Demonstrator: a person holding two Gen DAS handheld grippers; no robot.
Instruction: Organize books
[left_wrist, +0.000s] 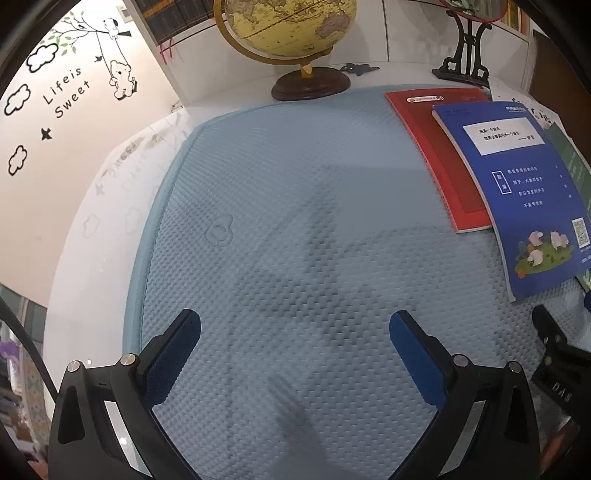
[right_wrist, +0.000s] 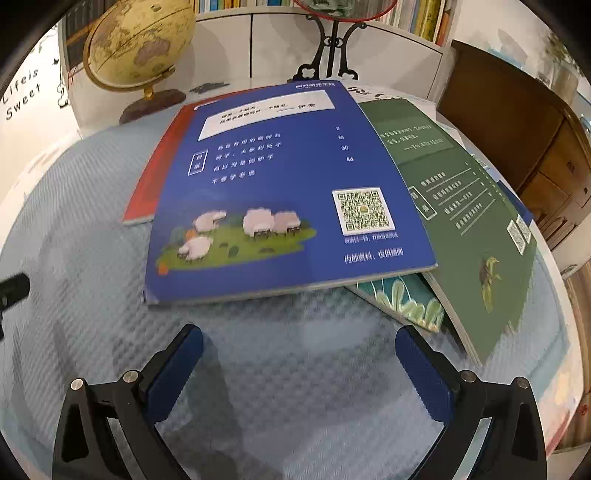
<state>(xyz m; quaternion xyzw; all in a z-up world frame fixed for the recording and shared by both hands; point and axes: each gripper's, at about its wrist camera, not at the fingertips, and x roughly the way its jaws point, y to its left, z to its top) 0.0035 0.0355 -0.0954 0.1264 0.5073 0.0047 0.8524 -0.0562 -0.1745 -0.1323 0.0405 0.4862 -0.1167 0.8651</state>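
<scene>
- The landmark here is the blue book (right_wrist: 288, 192), lying flat with its cover up (white text, 4 sheep on grass and a square code) on a pale blue textured mat (right_wrist: 92, 229).
- The mat covers a white bench (left_wrist: 110, 206).
- Under the blue book's left side lies a red book (right_wrist: 155, 177), its long edge sticking out past the blue cover.
- Against the blue book's right side, a green book (right_wrist: 476, 236) lies tilted, its left edge tucked beneath the blue cover.
- Below the blue book's lower right corner, a teal book with a leaf pattern (right_wrist: 402, 299) peeks out from between the blue and green ones.
- Behind the blue book, near the far edge of the bench, stands a yellow globe (right_wrist: 136, 51) on a dark round base; to its right is a black ornate stand (right_wrist: 332, 48).
- Shelves with upright books (right_wrist: 417, 18) run along the wall behind the blue book.
- The right gripper (right_wrist: 299, 347) hangs just in front of the blue book's near edge, jaws wide apart, with only mat between them.
- The left gripper (left_wrist: 295, 332) is well to the left of the blue book (left_wrist: 524, 192), over bare mat, jaws likewise spread wide and holding nothing.
- Left of it all, a wall sticker (left_wrist: 66, 92) reads "Life is Sweet".
</scene>
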